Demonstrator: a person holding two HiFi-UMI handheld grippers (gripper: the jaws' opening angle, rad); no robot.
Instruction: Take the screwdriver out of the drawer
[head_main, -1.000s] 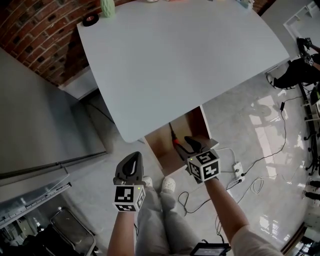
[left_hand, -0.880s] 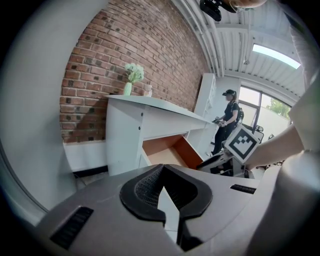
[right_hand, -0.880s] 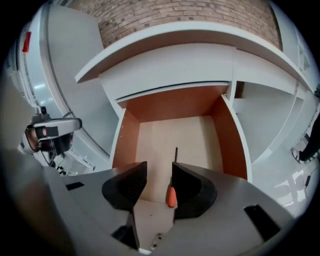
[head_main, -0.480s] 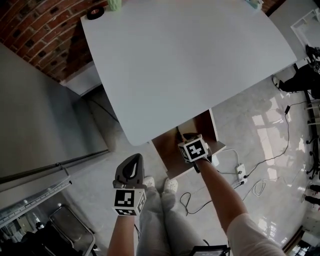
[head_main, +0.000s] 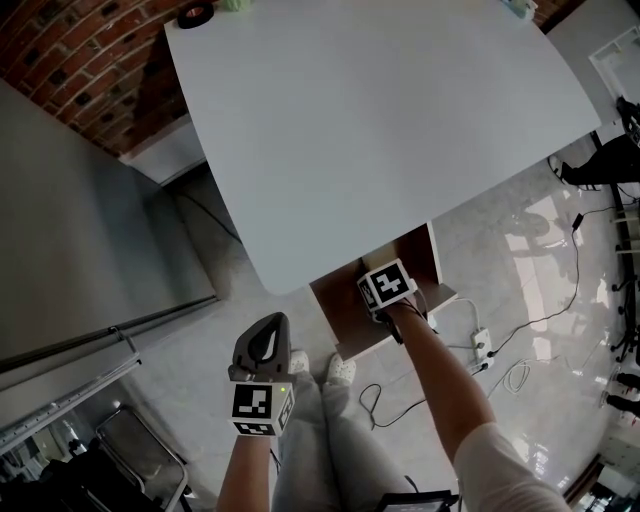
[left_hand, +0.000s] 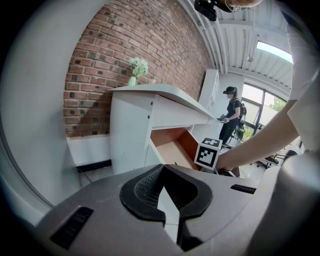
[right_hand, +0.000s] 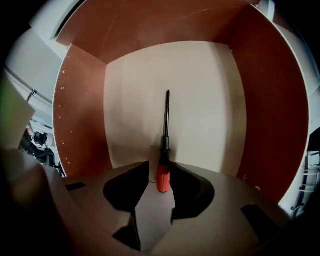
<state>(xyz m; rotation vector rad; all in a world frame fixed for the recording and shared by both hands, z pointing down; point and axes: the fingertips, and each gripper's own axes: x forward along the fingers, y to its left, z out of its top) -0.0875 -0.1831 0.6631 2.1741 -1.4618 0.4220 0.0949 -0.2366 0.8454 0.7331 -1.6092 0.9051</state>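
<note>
In the head view, the drawer (head_main: 335, 305) is seen already pulled out from under the table (head_main: 380, 130), just below the frame's middle. The right gripper (head_main: 387, 288) is lowered into the drawer, pointing steeply down, and its marker cube covers whatever lies inside. The left gripper (head_main: 266, 340) is held at lower left, well apart from the drawer, over the floor. The opening step is judged done; the grasp and the lift-out are left.

In the left gripper view, that gripper's jaws are seen brought together with nothing between them. Beyond them, at right of middle, the open drawer and the other gripper's cube are visible, reaching in from above.

In the right gripper view, the screwdriver (right_hand: 164, 145) is seen lying flat on the drawer's pale floor, near the middle, its shaft pointing toward the top of the frame and its red handle toward the bottom. The jaws have just been closing but are still parted — the handle end sits between the tips, close against the right-hand one, with a clear gap on the left. No clamping is seen, so the tool is judged not yet gripped and still resting in the drawer.
</note>
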